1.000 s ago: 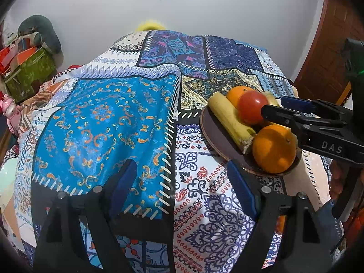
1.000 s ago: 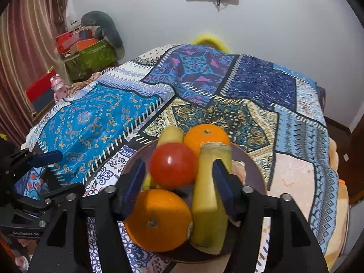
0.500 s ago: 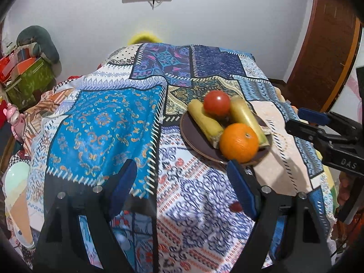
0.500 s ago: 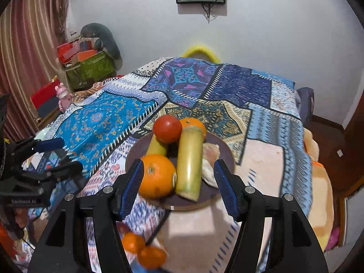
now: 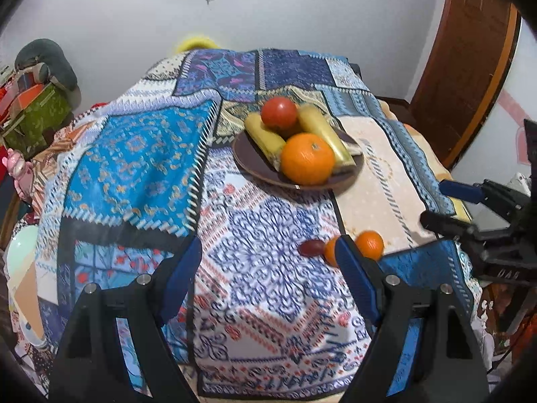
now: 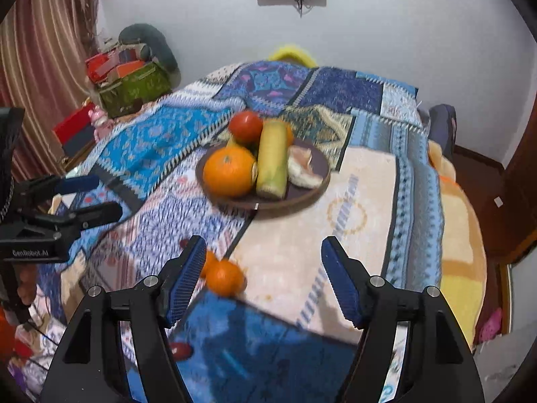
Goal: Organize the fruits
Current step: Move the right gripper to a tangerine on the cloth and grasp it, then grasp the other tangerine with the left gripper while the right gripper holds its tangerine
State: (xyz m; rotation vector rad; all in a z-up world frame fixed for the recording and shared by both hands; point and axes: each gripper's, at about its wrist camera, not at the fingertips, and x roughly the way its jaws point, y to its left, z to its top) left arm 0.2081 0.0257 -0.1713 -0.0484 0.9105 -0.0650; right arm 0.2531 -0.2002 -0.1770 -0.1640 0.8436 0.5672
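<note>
A brown plate (image 5: 248, 163) (image 6: 315, 161) on the patterned cloth holds a large orange (image 5: 307, 158) (image 6: 229, 171), a red tomato (image 5: 279, 113) (image 6: 245, 126), two yellow bananas (image 5: 263, 139) (image 6: 272, 163) and a pale peeled piece (image 6: 303, 171). Two small oranges (image 5: 369, 244) (image 6: 224, 277) and a dark red fruit (image 5: 312, 247) lie loose near the front edge. My left gripper (image 5: 268, 272) is open and empty, held back from the plate. My right gripper (image 6: 263, 273) is open and empty, beside the small oranges. Each gripper shows in the other's view, the right one (image 5: 453, 206) and the left one (image 6: 90, 198).
The cloth-covered table (image 5: 134, 154) drops off at the front and sides. A green box with clutter (image 6: 134, 84) stands at the back left. A wooden door (image 5: 470, 60) is at the right. A small red fruit (image 6: 179, 349) lies near the front edge.
Both grippers have pulled back and up from the plate. The plate looks smaller and farther, and the small loose fruits at the front have come into view.
</note>
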